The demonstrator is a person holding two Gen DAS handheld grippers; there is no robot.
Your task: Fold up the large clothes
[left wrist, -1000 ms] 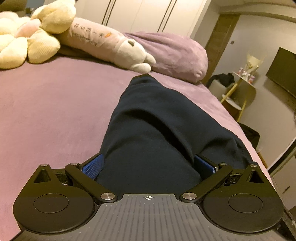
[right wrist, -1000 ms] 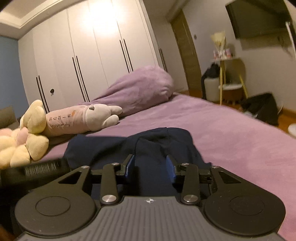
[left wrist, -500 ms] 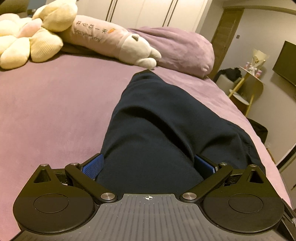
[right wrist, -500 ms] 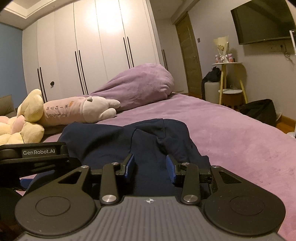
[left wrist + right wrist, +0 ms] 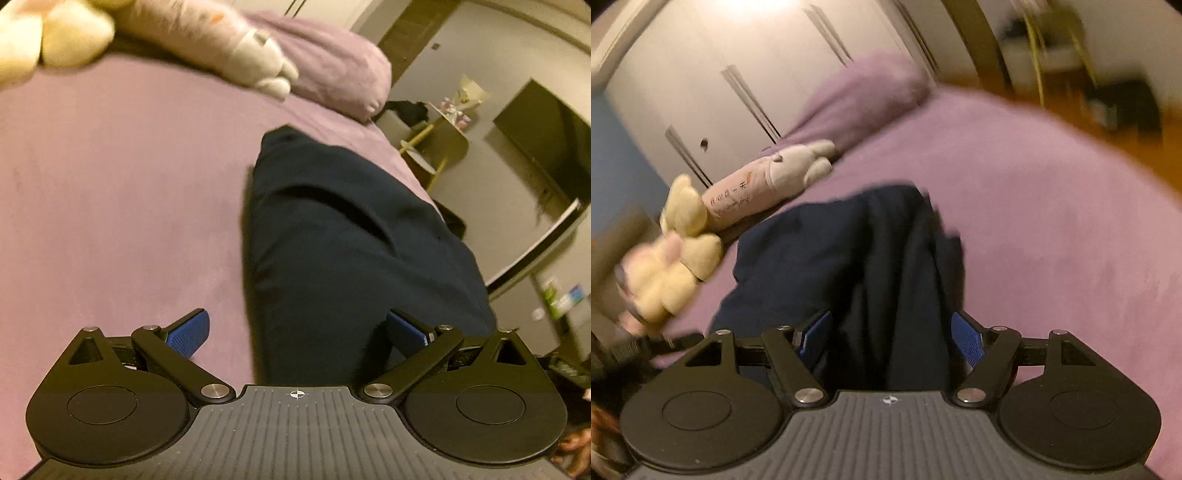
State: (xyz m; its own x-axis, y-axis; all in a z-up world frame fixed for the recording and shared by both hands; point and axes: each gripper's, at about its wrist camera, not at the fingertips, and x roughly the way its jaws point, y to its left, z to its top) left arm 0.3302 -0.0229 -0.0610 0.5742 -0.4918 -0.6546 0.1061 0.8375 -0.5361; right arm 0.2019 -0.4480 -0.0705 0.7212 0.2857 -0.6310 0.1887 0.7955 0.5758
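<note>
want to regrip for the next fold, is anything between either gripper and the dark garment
Nothing visible. The navy garment lies directly between the spread fingers of the left gripper, and it also sits between the opening jaws of the right gripper.

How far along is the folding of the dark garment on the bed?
Done: the navy garment lies gathered into a long, narrow bundle on the purple bed. In hand: the right tool is opening, cloth between its pads; the left tool stands open. Left: folding it shorter and smoothing it.
</note>
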